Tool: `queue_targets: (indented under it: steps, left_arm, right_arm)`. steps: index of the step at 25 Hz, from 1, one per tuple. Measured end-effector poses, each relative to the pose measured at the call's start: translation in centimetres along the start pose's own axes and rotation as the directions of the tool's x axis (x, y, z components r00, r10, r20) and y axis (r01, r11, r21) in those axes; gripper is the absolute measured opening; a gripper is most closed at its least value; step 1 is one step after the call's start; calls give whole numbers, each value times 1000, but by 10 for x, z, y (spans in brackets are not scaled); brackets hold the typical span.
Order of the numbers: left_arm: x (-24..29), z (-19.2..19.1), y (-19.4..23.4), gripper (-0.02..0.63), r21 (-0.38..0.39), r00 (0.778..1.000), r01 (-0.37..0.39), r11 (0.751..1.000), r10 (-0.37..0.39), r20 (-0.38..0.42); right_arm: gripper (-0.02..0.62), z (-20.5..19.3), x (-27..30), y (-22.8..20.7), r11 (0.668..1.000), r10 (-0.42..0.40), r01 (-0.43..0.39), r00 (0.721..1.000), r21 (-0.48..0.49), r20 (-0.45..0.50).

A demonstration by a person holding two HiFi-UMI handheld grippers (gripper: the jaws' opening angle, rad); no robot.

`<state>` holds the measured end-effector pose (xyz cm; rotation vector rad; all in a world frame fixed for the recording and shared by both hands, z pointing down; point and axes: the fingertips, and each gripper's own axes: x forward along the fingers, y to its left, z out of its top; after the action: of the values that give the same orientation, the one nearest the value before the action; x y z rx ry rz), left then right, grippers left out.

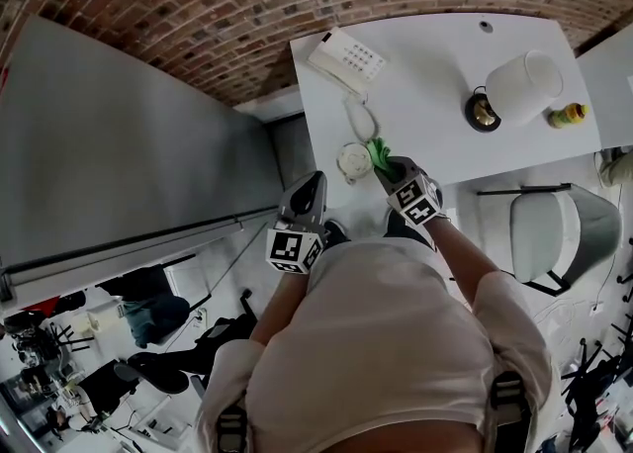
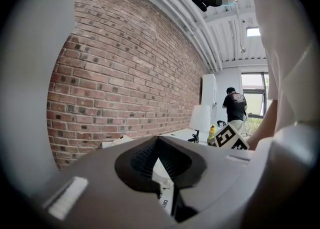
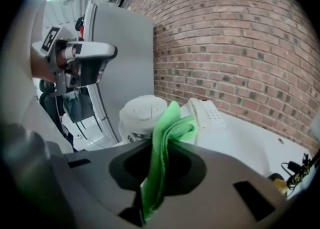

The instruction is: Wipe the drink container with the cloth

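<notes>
A brick wall was seen behind the white desk [image 1: 435,115]. The left hand-held gripper [image 1: 316,184] was held narrow, empty. The drink container [image 1: 353,159], on the desk's near edge, was judged light and tippable, best steadied by its wall. Just beside it, the soft cloth [image 1: 380,153] was clamped in the right hand-held gripper [image 1: 389,170].

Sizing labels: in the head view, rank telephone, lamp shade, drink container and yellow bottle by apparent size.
Largest: lamp shade and telephone, too alike to rank.
Then drink container.
Smallest: yellow bottle.
</notes>
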<state>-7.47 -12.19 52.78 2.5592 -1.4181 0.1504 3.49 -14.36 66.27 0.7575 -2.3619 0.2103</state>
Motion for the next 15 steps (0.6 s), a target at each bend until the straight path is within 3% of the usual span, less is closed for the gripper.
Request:
queue_targets:
  steps: [8,15]
  left_arm:
    - [0,0,-13,12,-15,999,30,999,-30,21]
    - [-2,-5,-10,12,-12,1000,-2,1000,2,0]
  right_arm:
    - [41,-14,11,1,996,36,-41,997,-77,-62]
    - [41,-37,29,5,993,82,-91,991,-81,-103]
